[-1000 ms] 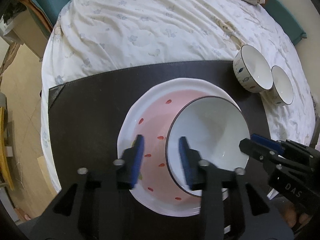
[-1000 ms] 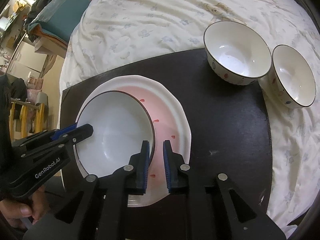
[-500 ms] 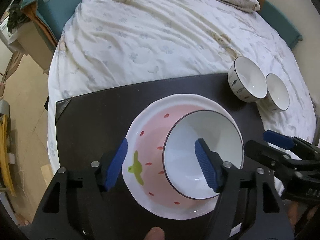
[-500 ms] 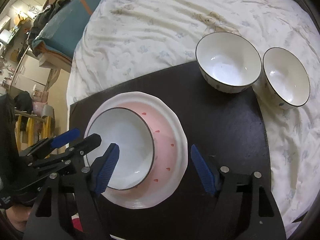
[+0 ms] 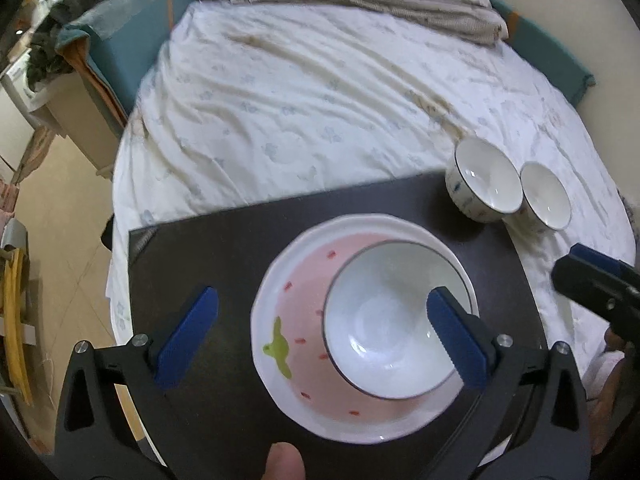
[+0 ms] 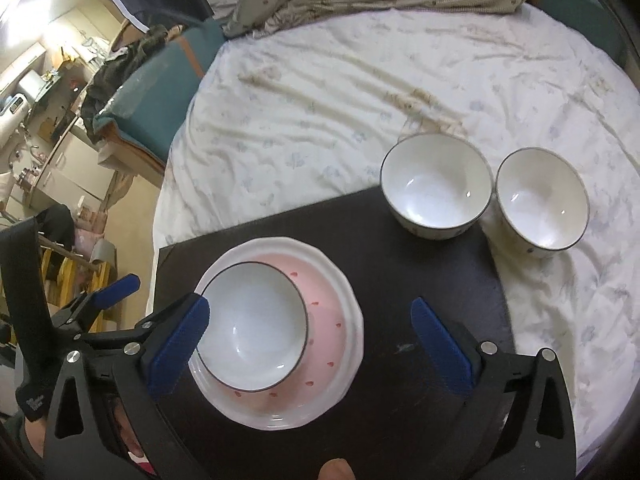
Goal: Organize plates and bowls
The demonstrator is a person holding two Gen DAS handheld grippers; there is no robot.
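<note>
- Left gripper [image 5: 320, 332] and right gripper [image 6: 308, 344]: jaws opening, released, nothing between the pads.
- Large bowl [image 6: 252, 326] sits in strawberry plate [image 6: 340, 320] on the board [image 6: 400, 264].
- 2 small bowls [image 6: 436, 188] lie beyond, up-right; judged nearer the right gripper.

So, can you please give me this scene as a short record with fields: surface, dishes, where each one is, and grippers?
surface: dark mat on a bedsheet
plate: pink strawberry plate on the mat
large bowl: white bowl inside the plate, off-centre
small bowls: first bowl on the mat's far corner; second bowl on the sheet beside it
left gripper: jaws opening, holding nothing
right gripper: jaws opening, holding nothing
</note>
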